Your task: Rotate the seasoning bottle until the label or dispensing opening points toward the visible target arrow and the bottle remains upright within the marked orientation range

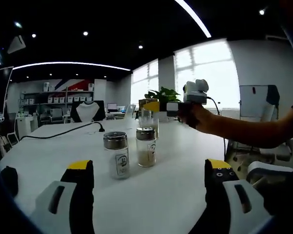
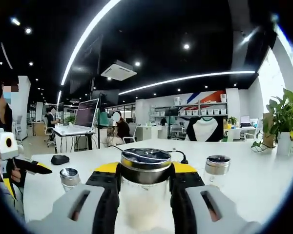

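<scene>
My right gripper (image 2: 145,169) is shut on a glass seasoning bottle (image 2: 142,195) with a metal lid, held upright just above the white table (image 2: 263,180). In the left gripper view that same bottle (image 1: 147,118) hangs at the far side of the table in the right gripper (image 1: 155,107), with a person's hand behind it. Two more seasoning bottles stand on the table: a labelled one (image 1: 116,155) and one with pale contents (image 1: 146,147). They also flank the held bottle, one on the left (image 2: 69,178) and one on the right (image 2: 217,168). My left gripper (image 1: 149,168) is open, short of both.
A black mouse (image 2: 60,159) and a black cable (image 1: 63,131) lie on the table. A potted plant (image 2: 285,119) stands at the table's end. The left gripper (image 2: 19,166) shows at the left edge. Desks, shelves and chairs fill the office behind.
</scene>
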A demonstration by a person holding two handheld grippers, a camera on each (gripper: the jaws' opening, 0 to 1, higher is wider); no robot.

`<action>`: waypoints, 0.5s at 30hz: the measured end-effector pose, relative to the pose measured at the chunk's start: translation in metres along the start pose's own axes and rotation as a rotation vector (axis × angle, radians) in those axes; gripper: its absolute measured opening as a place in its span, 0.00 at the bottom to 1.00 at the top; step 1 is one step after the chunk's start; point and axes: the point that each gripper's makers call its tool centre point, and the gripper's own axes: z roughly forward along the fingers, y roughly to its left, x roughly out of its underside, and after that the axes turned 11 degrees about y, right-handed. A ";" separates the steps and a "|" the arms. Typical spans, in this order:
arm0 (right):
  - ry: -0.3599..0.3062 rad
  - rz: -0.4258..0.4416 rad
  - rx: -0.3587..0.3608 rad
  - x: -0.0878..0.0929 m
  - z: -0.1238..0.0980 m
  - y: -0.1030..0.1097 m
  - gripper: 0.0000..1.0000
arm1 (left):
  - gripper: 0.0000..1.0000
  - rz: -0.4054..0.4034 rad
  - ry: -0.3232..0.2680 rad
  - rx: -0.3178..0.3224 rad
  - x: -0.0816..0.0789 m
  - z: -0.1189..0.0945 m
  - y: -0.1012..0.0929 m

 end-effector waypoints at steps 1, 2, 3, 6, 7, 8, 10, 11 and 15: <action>-0.001 0.007 -0.003 0.001 -0.004 0.001 0.37 | 0.99 -0.001 -0.001 0.000 0.000 0.000 0.000; -0.005 0.011 -0.006 0.001 -0.007 0.002 0.37 | 0.99 -0.001 -0.002 0.000 0.000 0.000 -0.001; -0.008 0.010 -0.010 0.001 -0.009 0.003 0.37 | 0.98 0.000 -0.003 0.002 0.000 0.001 -0.001; -0.009 -0.004 -0.017 0.003 -0.017 0.007 0.37 | 0.96 0.004 -0.010 0.015 -0.001 0.002 -0.006; -0.011 -0.003 -0.017 0.003 -0.020 0.008 0.37 | 0.95 0.005 -0.014 0.019 -0.001 0.002 -0.007; -0.016 -0.004 -0.020 0.003 -0.023 0.009 0.37 | 0.94 0.006 -0.016 0.023 -0.002 0.002 -0.008; -0.021 -0.012 -0.027 0.003 -0.029 0.014 0.37 | 0.93 0.007 -0.015 0.025 -0.002 0.003 -0.009; -0.023 -0.014 -0.029 0.003 -0.031 0.016 0.37 | 0.93 0.007 -0.015 0.025 -0.001 0.003 -0.010; -0.028 -0.041 -0.055 0.003 -0.042 0.033 0.37 | 0.89 0.002 -0.034 0.046 -0.002 0.004 -0.013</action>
